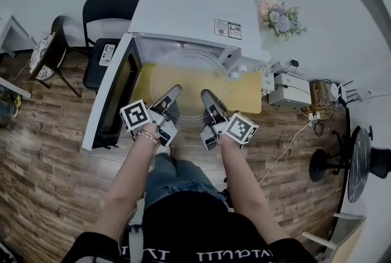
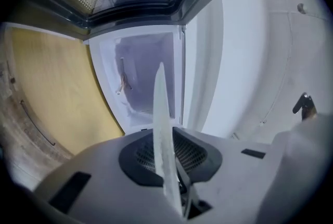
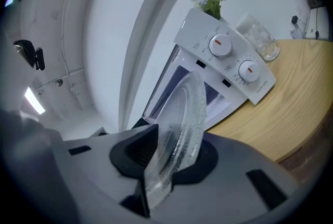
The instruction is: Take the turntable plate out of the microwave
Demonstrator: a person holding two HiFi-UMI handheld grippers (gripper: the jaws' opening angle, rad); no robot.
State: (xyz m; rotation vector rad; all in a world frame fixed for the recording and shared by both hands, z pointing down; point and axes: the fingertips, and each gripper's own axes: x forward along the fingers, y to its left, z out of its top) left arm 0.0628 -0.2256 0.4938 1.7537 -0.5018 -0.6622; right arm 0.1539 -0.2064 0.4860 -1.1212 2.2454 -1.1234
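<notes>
The clear glass turntable plate (image 1: pixel 188 75) hangs level in front of the open white microwave (image 1: pixel 195 14), over the yellow table (image 1: pixel 247 100). My left gripper (image 1: pixel 173 92) is shut on the plate's near-left rim, and my right gripper (image 1: pixel 206 96) is shut on its near-right rim. In the left gripper view the plate (image 2: pixel 161 129) stands edge-on between the jaws of the left gripper (image 2: pixel 169 160), with the empty microwave cavity (image 2: pixel 145 72) behind. The right gripper view shows the plate's thick rim (image 3: pixel 184 119) held in the right gripper (image 3: pixel 166 152).
The microwave door (image 1: pixel 116 93) stands swung open at the left. A control panel with two knobs (image 3: pixel 229 56) is on the right, with a glass cup (image 3: pixel 257 38) beside it. Flowers (image 1: pixel 281 17), a black chair (image 1: pixel 110 11) and a cabled box (image 1: pixel 290 87) surround the table.
</notes>
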